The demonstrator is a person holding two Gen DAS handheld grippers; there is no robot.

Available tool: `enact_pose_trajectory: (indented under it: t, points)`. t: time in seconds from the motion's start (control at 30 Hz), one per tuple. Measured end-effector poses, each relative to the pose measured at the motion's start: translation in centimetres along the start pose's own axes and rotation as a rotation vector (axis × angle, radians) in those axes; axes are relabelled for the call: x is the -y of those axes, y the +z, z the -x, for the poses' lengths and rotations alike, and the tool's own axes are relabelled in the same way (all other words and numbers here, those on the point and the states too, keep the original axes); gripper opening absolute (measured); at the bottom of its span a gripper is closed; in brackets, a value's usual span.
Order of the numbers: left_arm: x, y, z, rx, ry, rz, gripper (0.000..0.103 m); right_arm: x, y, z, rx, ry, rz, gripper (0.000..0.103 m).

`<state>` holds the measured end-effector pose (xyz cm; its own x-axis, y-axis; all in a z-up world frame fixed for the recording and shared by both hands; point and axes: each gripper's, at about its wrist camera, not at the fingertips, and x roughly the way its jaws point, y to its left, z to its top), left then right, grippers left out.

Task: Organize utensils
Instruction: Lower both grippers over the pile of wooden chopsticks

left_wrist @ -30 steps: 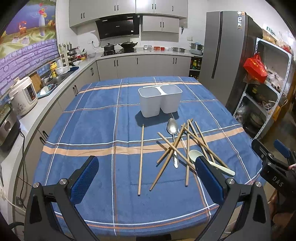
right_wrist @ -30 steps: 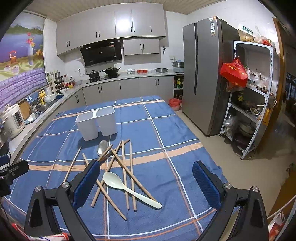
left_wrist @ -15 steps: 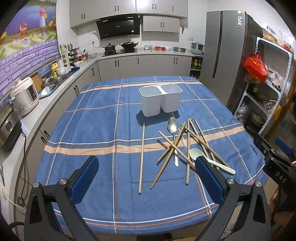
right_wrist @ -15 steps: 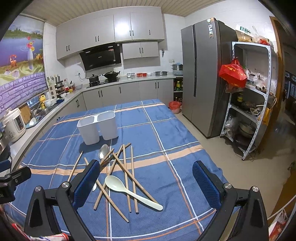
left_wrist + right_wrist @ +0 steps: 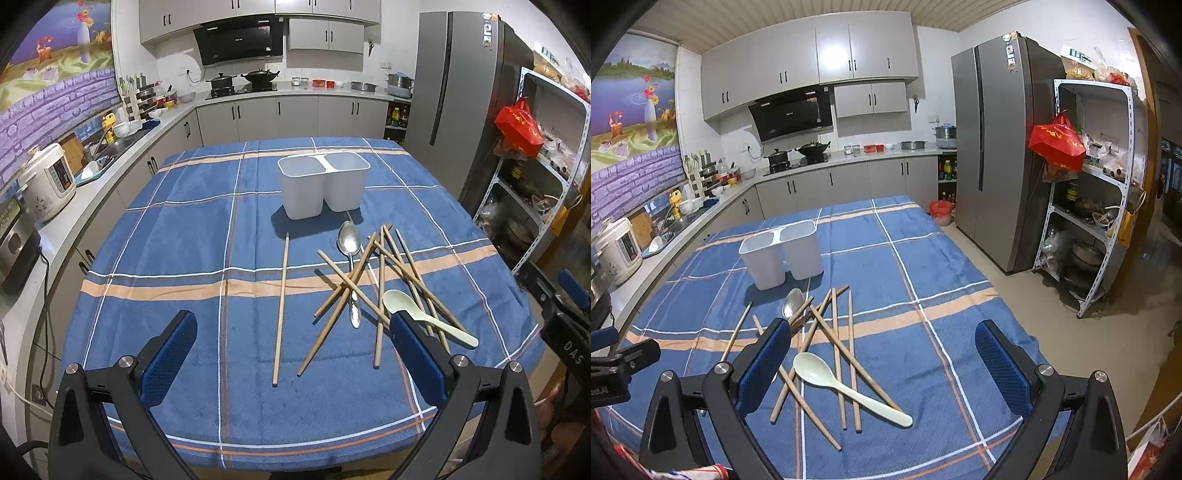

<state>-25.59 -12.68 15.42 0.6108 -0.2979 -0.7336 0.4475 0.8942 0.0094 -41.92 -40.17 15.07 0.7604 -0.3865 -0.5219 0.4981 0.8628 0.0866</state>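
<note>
Left gripper (image 5: pixel 291 350): blue-padded fingers spread wide, nothing held; hovered over the near edge of the blue plaid tablecloth (image 5: pixel 184 236).
Right gripper (image 5: pixel 879 354): fingers likewise spread wide, nothing grasped.
Wooden chopsticks (image 5: pixel 354 280): a crossed pile is seen ahead and right of the left gripper; in the right wrist view it lies between the right gripper's fingers, toward the left one.
Lone chopstick (image 5: pixel 281 302): lying straight, apart from the pile, left of it.
Chopstick count: about eight in all; overlaps prevent certainty.
Cream plastic spoon (image 5: pixel 846 387): one, resting across the pile's near side.
Metal spoon (image 5: pixel 351 258): one, partly under the pile.
White two-compartment plastic holder (image 5: pixel 323 186): one, upright beyond the pile; nothing is seen inside it.
</note>
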Motion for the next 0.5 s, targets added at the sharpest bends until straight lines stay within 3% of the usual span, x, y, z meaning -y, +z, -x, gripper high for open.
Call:
enact_pose_trajectory:
  t: [0.1, 0.37, 0.5]
  points:
    - [0.0, 0.2, -0.7, -0.007, 0.005, 0.001, 0.103, 0.0, -0.1, -0.7, 0.015, -0.022, 0.029, 0.102]
    - [-2.4, 1.1, -3.9, -0.052, 0.032, 0.056, 0.103, 1.6, -1.3, -4.7, -0.156, 0.042, 0.028, 0.099]
    - [-3.1, 1.5, -6.3, -0.099, -0.013, 0.082, 0.103, 2.4, -2.0, -6.5, -0.23, 0.09, 0.01, 0.095]
